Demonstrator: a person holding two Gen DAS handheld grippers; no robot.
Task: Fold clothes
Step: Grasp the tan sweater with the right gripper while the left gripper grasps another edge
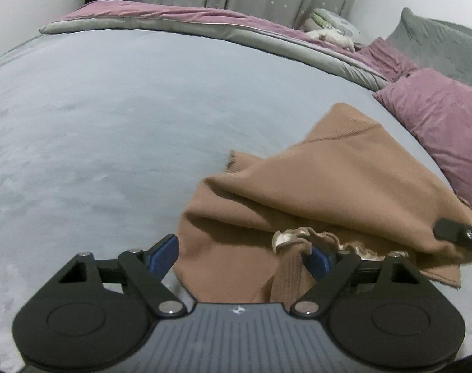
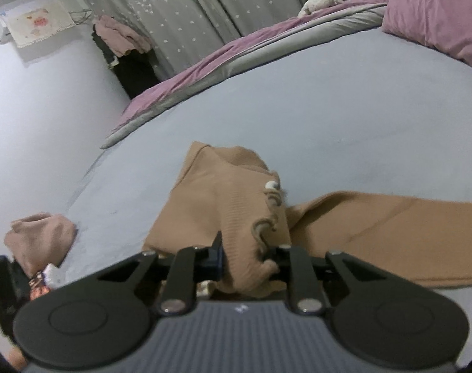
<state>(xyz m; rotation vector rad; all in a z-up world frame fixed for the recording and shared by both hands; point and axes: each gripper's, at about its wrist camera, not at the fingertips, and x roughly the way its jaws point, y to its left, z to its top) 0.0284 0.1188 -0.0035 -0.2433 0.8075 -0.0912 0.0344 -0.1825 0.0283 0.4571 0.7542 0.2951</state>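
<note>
A tan knit sweater lies crumpled on the pale blue-grey bed sheet. My left gripper stands wide open over the sweater's near edge. Ruffled trim bunches against its right blue pad, and nothing is pinched. In the right wrist view my right gripper has its jaws drawn close together on a bunch of the sweater, with the ruffled edge lifted up from the pads. A black part of the right gripper shows at the sweater's right end in the left wrist view.
A pink pillow and a grey pillow lie at the head of the bed. A pink and grey duvet is folded back along the far side. A pale pink garment sits at the bed's left edge.
</note>
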